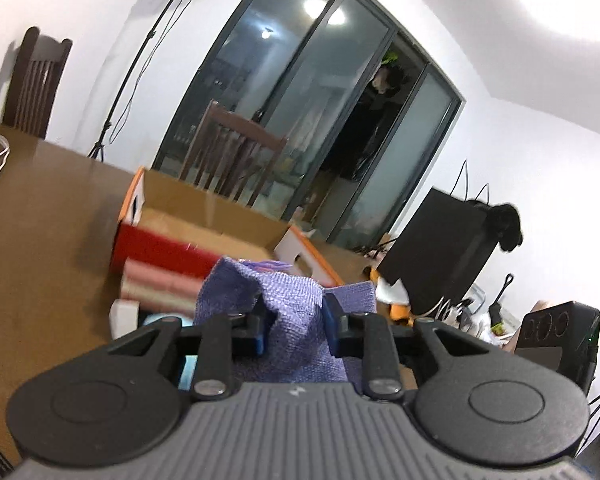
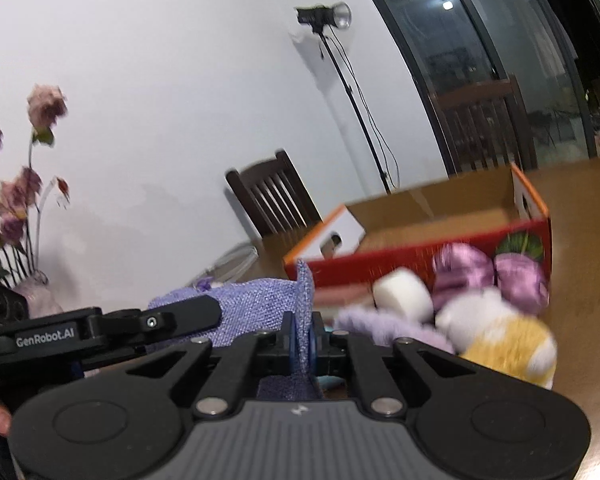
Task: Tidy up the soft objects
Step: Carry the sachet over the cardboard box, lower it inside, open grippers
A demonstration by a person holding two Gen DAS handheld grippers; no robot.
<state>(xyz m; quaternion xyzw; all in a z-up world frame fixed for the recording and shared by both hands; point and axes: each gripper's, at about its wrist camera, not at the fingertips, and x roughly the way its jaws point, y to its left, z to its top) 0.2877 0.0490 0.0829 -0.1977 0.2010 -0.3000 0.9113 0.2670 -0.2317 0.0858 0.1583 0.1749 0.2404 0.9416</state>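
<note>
The brown table (image 1: 52, 208) took up most of the scene, and on it stood an open cardboard box (image 2: 440, 208) with a red front and orange-edged flaps, its inside looking bare as far as the blurred views showed. Just in front of the box lay a heap of soft things: a plush toy (image 2: 496, 328) in white, yellow and purple, lying against the red wall. Nearer the cameras, a purple cloth (image 1: 296, 320) hung between the two tools, clear of the table where it could be seen. The left gripper (image 1: 294, 330) was clamped on a bunched fold of it, the fabric bulging out between the jaws. The right gripper (image 2: 302, 344) was pressed flat together on a thin edge of the same cloth, which stood up above the pads. The step in hand seemed to be carrying or spreading the cloth before stowing it. To do that well, both grips should hold firm, the hands should move together at one height so the cloth stays taut without tearing free, and it should clear the toys and the box's front wall.
</note>
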